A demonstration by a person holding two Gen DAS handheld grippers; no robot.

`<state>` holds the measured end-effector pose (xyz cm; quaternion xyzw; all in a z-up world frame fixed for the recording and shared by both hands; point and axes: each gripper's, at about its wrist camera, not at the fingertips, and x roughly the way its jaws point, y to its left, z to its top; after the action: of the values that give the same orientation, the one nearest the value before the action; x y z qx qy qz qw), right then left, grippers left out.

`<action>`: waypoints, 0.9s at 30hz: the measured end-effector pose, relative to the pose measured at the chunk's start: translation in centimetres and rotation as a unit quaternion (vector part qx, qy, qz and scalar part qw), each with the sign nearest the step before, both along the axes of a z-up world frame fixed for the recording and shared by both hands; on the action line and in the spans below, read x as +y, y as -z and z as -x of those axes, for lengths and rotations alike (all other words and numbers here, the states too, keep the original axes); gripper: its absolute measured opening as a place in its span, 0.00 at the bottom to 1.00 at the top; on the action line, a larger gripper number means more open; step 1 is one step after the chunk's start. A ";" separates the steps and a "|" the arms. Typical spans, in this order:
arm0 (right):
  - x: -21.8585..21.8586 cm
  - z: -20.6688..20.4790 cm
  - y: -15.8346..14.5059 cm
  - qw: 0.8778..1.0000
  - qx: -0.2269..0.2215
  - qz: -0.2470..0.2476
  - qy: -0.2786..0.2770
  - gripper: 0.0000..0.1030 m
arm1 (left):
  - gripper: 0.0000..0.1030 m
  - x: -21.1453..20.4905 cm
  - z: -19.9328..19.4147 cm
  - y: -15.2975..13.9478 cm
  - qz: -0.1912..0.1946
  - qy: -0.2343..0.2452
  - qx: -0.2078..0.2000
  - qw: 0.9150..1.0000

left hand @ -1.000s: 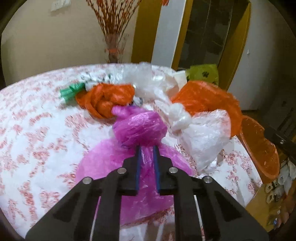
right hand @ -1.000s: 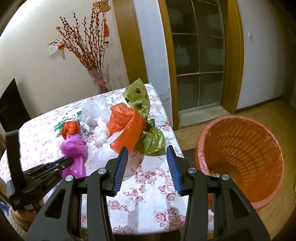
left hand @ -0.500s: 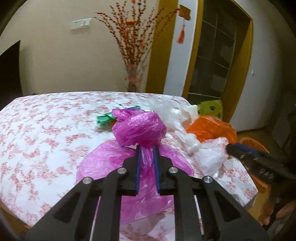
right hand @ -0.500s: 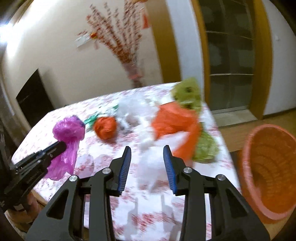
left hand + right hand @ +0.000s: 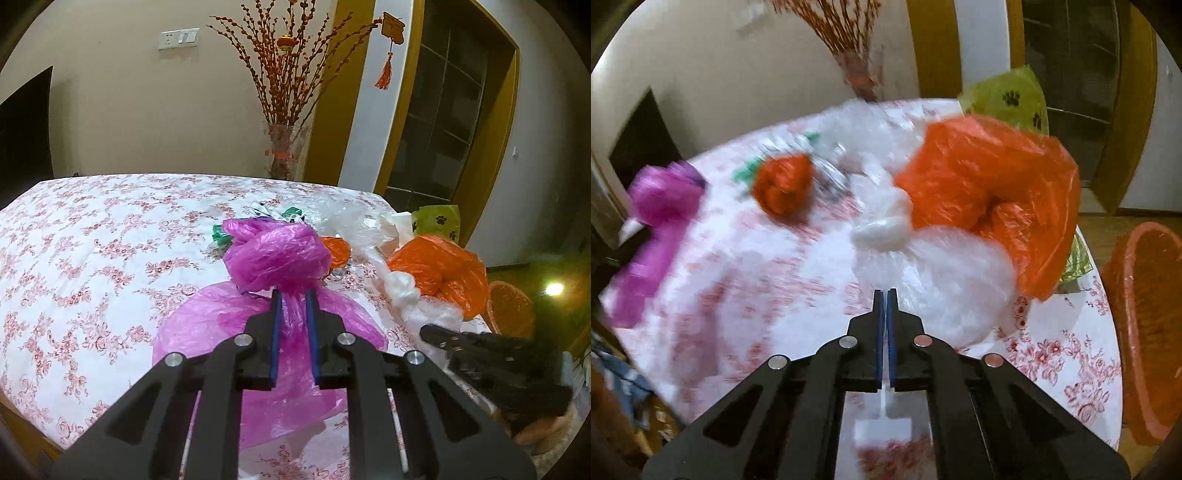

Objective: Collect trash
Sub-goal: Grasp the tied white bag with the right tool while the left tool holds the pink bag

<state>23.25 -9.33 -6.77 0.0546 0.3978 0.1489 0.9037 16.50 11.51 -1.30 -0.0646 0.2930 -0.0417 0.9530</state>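
Left gripper (image 5: 293,295) pinches the pink bag (image 5: 277,258) at its neck, over the table (image 5: 92,258) mid-cloth. Right gripper (image 5: 885,295) is pressed together on the white bag (image 5: 934,273) film near the table's right edge (blurred); orange bin (image 5: 1145,314) sits just past that edge.

Glossy crinkled plastic magenta bag (image 5: 277,254); matt floral cloth tablecloth (image 5: 92,240).

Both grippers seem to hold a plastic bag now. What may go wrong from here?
1. The right gripper pinches only a thin edge of the clear bag; the film may slip out or tear.
2. That bag touches the large orange bag, which may be dragged along.
3. The pink bag in the left gripper hangs loose and may snag.
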 end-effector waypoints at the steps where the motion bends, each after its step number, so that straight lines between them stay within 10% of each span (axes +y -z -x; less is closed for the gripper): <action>1: -0.2 0.6 -0.9 1.000 -0.013 -0.009 -0.002 0.01 | 0.14 -0.1 0.0 0.0 0.000 0.001 -0.001 1.000; 13: -5.3 5.5 -8.8 0.989 -0.137 -0.042 0.043 0.01 | 0.14 -4.0 0.0 -1.3 -0.006 0.051 -0.015 0.999; 27: -15.9 9.8 -8.6 0.956 -0.173 0.032 0.235 0.01 | 0.14 -14.9 0.0 -3.8 0.006 0.174 -0.040 0.984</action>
<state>13.41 -25.27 1.79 0.0906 0.2161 -0.0735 0.9694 16.45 -3.38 2.45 -0.0164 0.2617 -0.2110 0.9417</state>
